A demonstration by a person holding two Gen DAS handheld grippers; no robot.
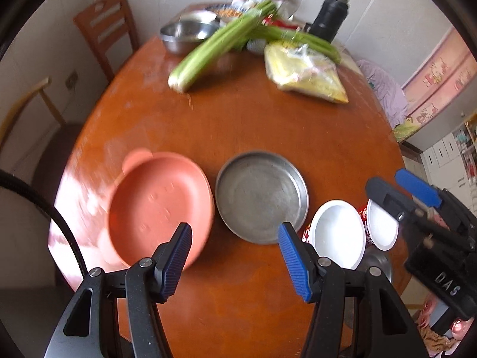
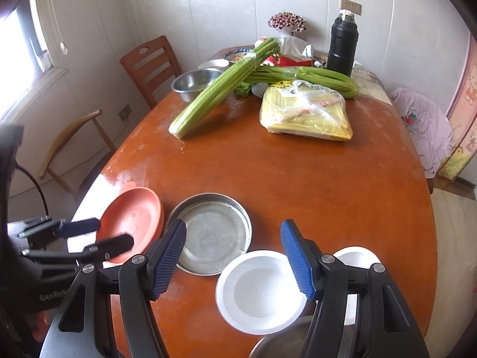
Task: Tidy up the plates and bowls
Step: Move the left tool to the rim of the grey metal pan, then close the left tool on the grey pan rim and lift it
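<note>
Four pieces of tableware sit along the near edge of the round orange-brown wooden table (image 2: pixel 298 173): a salmon-pink plastic plate (image 2: pixel 134 217), a shallow round metal pan (image 2: pixel 214 232) just beside it, and two white bowls with red patterned outsides (image 2: pixel 259 292) (image 2: pixel 357 256). The left gripper (image 1: pixel 235 259) hovers between plate and pan, jaws parted and empty. The right gripper (image 2: pixel 235 256) hangs over the nearer white bowl, likewise released, nothing between its pads. Recommended: nest bowl into bowl first, gripping one rim squarely, lifting clear before crossing. The glazed rim looks slippery; the bowls stand near the table's edge.
</note>
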